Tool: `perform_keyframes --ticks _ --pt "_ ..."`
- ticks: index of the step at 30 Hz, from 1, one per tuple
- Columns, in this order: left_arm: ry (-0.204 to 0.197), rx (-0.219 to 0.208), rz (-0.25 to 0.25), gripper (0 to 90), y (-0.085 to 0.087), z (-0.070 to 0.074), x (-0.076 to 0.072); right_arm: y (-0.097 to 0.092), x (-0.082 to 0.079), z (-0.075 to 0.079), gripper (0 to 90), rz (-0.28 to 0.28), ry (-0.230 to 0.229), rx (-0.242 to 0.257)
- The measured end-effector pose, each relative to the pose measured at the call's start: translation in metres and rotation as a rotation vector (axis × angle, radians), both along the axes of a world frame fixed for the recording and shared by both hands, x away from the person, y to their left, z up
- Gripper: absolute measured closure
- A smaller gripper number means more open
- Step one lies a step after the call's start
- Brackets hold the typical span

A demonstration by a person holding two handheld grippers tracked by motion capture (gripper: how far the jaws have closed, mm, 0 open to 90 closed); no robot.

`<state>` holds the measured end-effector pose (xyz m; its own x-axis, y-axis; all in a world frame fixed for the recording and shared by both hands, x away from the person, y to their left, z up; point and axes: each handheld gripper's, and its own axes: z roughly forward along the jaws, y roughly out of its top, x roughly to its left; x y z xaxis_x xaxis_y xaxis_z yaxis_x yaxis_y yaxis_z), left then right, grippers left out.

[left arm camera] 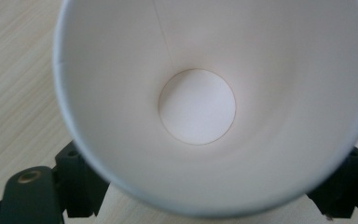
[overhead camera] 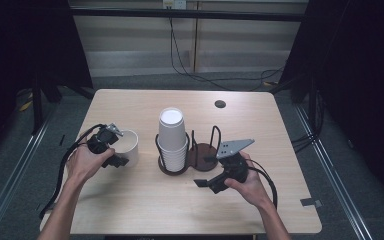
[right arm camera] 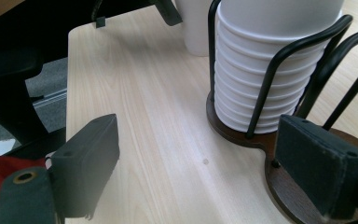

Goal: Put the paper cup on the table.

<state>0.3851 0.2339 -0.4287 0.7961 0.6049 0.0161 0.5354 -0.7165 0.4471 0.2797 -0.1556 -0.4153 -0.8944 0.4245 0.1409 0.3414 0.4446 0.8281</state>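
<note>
A single white paper cup (overhead camera: 128, 146) stands on the table at the left, and in the left gripper view I look straight into the cup (left arm camera: 196, 107). My left gripper (overhead camera: 118, 145) has one jaw on each side of its lower wall, and the wall lies against both. A stack of white paper cups (overhead camera: 172, 135) sits in the left ring of a black wire holder on a dark wooden base (overhead camera: 203, 153). My right gripper (overhead camera: 205, 171) hovers open just in front of that base. Its jaws are wide apart with only bare table between them (right arm camera: 209, 154), and the stack (right arm camera: 261, 70) is close ahead.
The right ring of the holder (overhead camera: 214, 136) has no cups in it. A small dark hole (overhead camera: 220, 104) marks the far part of the light wooden table (overhead camera: 130, 200). Cables trail from both grippers. Dark floor surrounds the table.
</note>
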Motion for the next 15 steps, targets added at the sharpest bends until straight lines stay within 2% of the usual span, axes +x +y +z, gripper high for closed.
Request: perform_keyframes --ticks 3,7,8,12,15 --pt "0.004 -0.009 0.008 15.8 0.004 0.002 -0.004 -0.002 -0.001 0.001 14.2 -0.010 -0.002 0.007" --pt "-0.016 -0.032 0.026 15.9 0.012 0.002 -0.009 -0.007 -0.002 0.001 14.2 -0.024 -0.007 0.008" --pt "-0.009 -0.040 0.031 15.9 0.014 0.002 -0.010 -0.008 -0.002 0.001 14.2 -0.030 -0.009 0.011" --pt "-0.026 -0.085 0.046 16.4 0.019 -0.002 -0.017 -0.009 -0.002 0.002 14.2 -0.043 -0.021 0.021" --pt "-0.040 -0.103 0.057 16.8 0.020 -0.004 -0.024 -0.009 -0.002 0.001 14.2 -0.049 -0.018 0.018"
